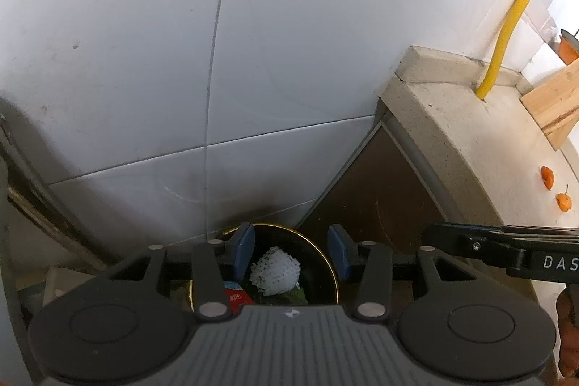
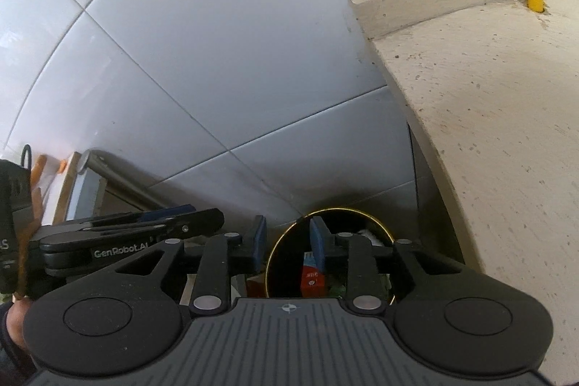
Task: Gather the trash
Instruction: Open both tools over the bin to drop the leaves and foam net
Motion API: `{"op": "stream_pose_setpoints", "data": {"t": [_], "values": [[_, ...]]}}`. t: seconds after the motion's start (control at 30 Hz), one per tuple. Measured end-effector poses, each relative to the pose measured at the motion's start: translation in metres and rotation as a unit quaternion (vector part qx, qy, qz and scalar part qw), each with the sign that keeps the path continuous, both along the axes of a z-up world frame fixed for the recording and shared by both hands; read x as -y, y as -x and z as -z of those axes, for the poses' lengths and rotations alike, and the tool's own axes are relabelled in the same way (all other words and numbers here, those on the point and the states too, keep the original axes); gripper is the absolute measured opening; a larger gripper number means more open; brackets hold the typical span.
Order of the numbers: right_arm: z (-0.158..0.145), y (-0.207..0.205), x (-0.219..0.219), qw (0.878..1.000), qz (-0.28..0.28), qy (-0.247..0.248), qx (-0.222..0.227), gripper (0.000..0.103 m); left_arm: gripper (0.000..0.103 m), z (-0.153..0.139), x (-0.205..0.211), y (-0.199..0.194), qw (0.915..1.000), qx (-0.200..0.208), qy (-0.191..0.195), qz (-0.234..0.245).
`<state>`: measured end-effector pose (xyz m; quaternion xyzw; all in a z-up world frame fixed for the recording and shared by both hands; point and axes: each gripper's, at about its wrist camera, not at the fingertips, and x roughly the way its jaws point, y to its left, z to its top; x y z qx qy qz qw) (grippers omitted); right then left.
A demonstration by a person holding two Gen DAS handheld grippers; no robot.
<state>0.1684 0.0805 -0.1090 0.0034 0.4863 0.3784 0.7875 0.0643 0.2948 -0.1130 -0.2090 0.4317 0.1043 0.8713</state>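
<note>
Both the left gripper [image 1: 291,254] and right gripper [image 2: 287,243] hung open and empty over the bin [image 1: 325,259], where white foam trash [image 1: 277,272] already lay. Two orange scraps [image 1: 555,190] remained on the bench [image 1: 481,169].

1. Bin [image 1: 318,250]: near rim hidden behind gripper body; contents partly seen.
2. Red carton [image 2: 312,279]: print too small to read.
3. Cutting board [image 1: 553,100]: cut off at right edge.
</note>
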Motion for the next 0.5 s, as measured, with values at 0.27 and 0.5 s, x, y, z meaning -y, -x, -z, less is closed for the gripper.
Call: {"op": "stream_pose_setpoints", "data": {"t": [0.27, 0.5], "values": [[0.0012, 0.0043, 0.0025, 1.0, 0.008, 0.006, 0.003, 0.04, 0.039, 0.0001, 0.0033, -0.0013, 0.9998, -0.001, -0.016, 0.009], [-0.0027, 0.008, 0.0033, 1.0, 0.011, 0.014, 0.02, 0.046, 0.04, -0.0035, 0.005, 0.0015, 0.9997, 0.005, -0.019, 0.015]]}}
